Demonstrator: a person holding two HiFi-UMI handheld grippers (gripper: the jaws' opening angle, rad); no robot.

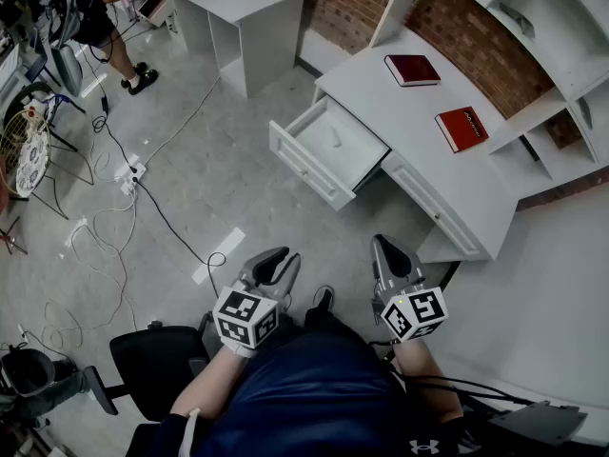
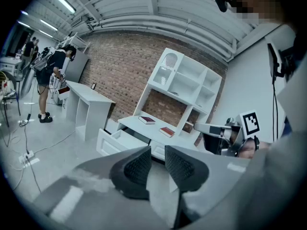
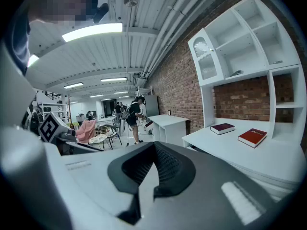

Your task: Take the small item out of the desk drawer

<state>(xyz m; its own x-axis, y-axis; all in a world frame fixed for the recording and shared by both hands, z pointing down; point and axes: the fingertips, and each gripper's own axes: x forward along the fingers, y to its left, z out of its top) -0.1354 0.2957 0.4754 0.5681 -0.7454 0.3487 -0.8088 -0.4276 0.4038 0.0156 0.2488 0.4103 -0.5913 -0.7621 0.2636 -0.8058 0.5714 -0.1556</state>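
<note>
Trouble most likely at the reach itself: left gripper (image 1: 273, 272) with jaws released by only a narrow gap and nothing between them; right gripper (image 1: 392, 258) with jaws clenched on nothing; both low by the lap, well apart from the drawer (image 1: 328, 150); liable to nudge or miss the small item (image 1: 335, 139), a pale sliver on the pale drawer floor, if brought in without opening wider; liable too to clip the drawer's front wall. Drawer standing out from the front edge of the surface (image 1: 419, 150), below the end bearing the dark book (image 1: 412, 69); red book (image 1: 461, 129) nearer the back edge; beyond, shelving (image 1: 561, 17) and brick wall (image 1: 466, 36); grey floor (image 1: 219, 188) strewn with cables (image 1: 95, 241); second desk (image 1: 238, 12) farther off.
</note>
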